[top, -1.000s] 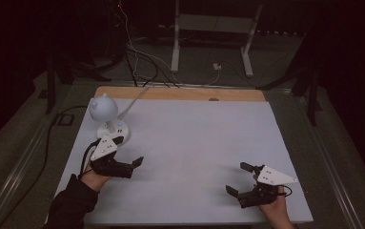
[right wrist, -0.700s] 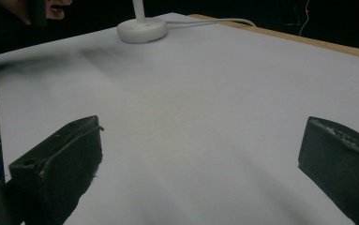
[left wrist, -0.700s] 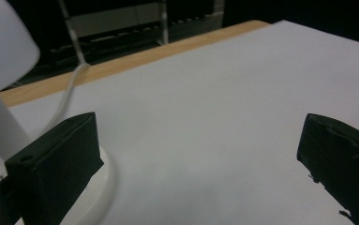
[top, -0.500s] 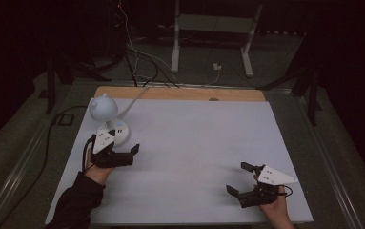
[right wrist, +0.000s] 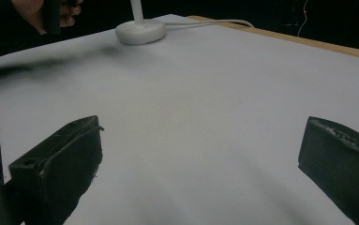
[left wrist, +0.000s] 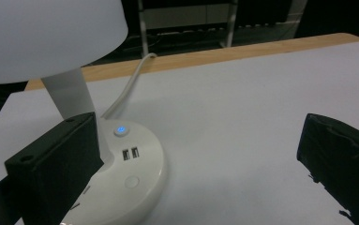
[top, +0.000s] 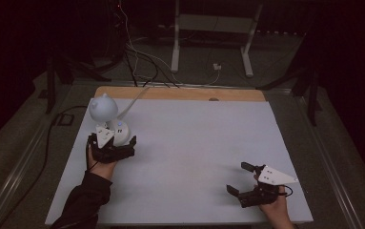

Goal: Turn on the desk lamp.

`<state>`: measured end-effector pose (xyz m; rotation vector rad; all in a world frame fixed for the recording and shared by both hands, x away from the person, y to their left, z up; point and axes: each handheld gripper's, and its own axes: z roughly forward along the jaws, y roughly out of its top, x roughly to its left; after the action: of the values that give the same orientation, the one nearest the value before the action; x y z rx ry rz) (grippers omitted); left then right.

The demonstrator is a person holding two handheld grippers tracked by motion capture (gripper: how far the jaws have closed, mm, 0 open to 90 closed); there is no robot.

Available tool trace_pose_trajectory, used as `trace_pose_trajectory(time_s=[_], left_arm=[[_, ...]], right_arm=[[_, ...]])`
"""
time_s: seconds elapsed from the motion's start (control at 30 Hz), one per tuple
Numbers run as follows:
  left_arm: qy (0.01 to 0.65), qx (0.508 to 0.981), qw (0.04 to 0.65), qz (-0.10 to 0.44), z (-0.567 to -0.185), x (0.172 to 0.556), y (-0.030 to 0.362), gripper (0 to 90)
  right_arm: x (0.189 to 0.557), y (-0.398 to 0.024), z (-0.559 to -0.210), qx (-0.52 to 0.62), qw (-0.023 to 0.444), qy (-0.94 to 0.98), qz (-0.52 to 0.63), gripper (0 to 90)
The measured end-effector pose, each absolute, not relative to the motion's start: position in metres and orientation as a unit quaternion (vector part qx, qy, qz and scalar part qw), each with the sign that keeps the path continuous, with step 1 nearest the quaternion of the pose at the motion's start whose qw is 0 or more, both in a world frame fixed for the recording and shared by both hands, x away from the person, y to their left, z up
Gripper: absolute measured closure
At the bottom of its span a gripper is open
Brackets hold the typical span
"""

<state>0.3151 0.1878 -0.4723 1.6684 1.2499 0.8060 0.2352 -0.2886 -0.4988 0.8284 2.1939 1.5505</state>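
A small white desk lamp [top: 103, 109] with a round shade stands at the table's far left on a round base [top: 119, 130]. My left gripper [top: 113, 140] is open right at that base, on its near side. In the left gripper view the base [left wrist: 137, 168] lies between the jaws toward the left one, with a lit blue button [left wrist: 120, 130] and two USB ports [left wrist: 131, 153]; the shade [left wrist: 50, 33] hangs above. My right gripper [top: 238, 177] stands open near the front right, nothing between its jaws. Far off in the right gripper view stands the lamp base [right wrist: 140, 30].
The lamp's white cable [top: 131, 101] runs back over the wooden strip [top: 180, 93] at the table's far edge. The white tabletop [top: 194, 143] stretches between both grippers. Cables and a metal stand's legs [top: 211, 43] lie on the dark floor behind.
My left gripper has moved forward up to the lamp base. The right gripper has stayed where it was.
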Motion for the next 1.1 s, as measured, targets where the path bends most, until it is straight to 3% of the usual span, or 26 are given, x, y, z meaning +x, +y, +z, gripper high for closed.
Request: trace_pose_trajectory(time_s=[0.53,0.83,0.93,1.1], left_arm=[[0.566,0.625,0.398,0.361,-0.478,0.323,0.183,0.4],[0.601,0.620,0.363,0.351,-0.483,0.327,0.182,2.2],[0.605,0.622,0.355,0.349,-0.486,0.329,0.182,8.0],[0.610,0.624,0.342,0.349,-0.489,0.331,0.184,30.1]], right_arm=[[0.236,-0.289,-0.499,0.292,0.165,0.769,0.544,0.0],[0.236,-0.290,-0.499,0.293,0.164,0.769,0.544,0.0],[0.236,-0.290,-0.499,0.294,0.165,0.769,0.544,0.0],[0.236,-0.291,-0.499,0.294,0.164,0.767,0.546,0.0]])
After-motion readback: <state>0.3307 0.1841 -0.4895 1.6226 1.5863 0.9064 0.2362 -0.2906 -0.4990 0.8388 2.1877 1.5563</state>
